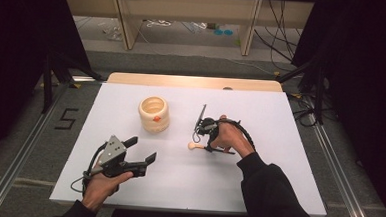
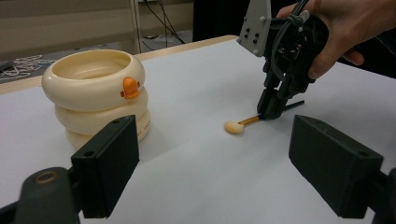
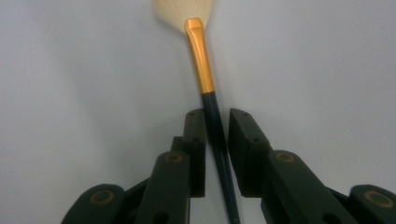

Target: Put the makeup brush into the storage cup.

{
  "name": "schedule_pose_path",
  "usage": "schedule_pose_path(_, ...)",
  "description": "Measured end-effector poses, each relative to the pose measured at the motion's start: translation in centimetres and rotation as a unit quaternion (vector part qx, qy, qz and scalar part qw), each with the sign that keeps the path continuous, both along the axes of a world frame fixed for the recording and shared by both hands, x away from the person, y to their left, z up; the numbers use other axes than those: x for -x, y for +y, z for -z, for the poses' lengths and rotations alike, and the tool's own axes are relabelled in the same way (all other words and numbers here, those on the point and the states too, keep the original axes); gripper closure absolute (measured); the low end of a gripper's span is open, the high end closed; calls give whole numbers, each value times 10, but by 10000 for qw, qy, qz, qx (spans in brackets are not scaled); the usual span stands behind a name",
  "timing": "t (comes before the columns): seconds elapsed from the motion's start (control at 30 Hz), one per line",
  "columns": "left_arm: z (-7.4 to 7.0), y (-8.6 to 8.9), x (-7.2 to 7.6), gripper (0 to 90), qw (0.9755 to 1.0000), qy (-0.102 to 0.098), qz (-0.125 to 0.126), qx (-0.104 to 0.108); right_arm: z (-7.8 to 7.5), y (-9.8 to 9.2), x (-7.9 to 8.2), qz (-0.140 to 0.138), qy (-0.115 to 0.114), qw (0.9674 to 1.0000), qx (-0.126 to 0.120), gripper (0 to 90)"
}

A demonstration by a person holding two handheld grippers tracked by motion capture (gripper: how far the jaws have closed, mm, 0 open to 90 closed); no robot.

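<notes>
Currently: brush lying flat on white counter, near stacked duck-ring cup. R gripper fingers narrowed onto dark handle; grip judged just made, lift and placing not yet done. L gripper fingers wide, nothing held.

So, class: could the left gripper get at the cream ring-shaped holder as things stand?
Probably yes. The left gripper is open and holds nothing, and bare table lies between it and the holder. The right gripper is busy off to the side at the brush.
</notes>
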State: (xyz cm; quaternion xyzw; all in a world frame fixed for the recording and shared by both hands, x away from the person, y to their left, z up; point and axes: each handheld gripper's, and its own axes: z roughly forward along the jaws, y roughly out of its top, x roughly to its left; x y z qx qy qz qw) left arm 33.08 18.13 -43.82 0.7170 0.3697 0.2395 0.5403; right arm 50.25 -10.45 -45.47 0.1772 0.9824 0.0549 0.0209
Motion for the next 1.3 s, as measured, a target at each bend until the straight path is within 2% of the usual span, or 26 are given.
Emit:
schedule_pose_path(0.2, 0, 0, 0, 159, 10000, -6, -16, -1, 0, 2, 1, -57, 1, 10000, 47, 823)
schedule_pose_path(0.6, -1, 1, 0, 159, 10000, -14, -27, 7, -1, 2, 1, -94, -39, 9999, 4, 829)
schedule_pose_path(0.7, -1, 1, 0, 159, 10000, -11, -30, 6, -4, 1, 0, -104, -131, 9999, -36, 829)
schedule_pose_path(0.83, 0, 1, 0, 159, 10000, 6, -34, 17, -12, -1, 0, -100, -223, 9994, -226, 830)
schedule_pose_path(0.97, -1, 1, 0, 159, 10000, -14, -33, 1, -21, -2, 2, 52, -286, 9984, -486, 829)
schedule_pose_path(1.03, -1, 1, 0, 159, 10000, -19, -33, -9, -25, -2, 3, 176, -275, 9969, -716, 830)
schedule_pose_path(1.3, 0, 2, 0, 159, 10000, -18, -33, -6, -35, -8, 0, 266, -468, 9906, -1254, 829)
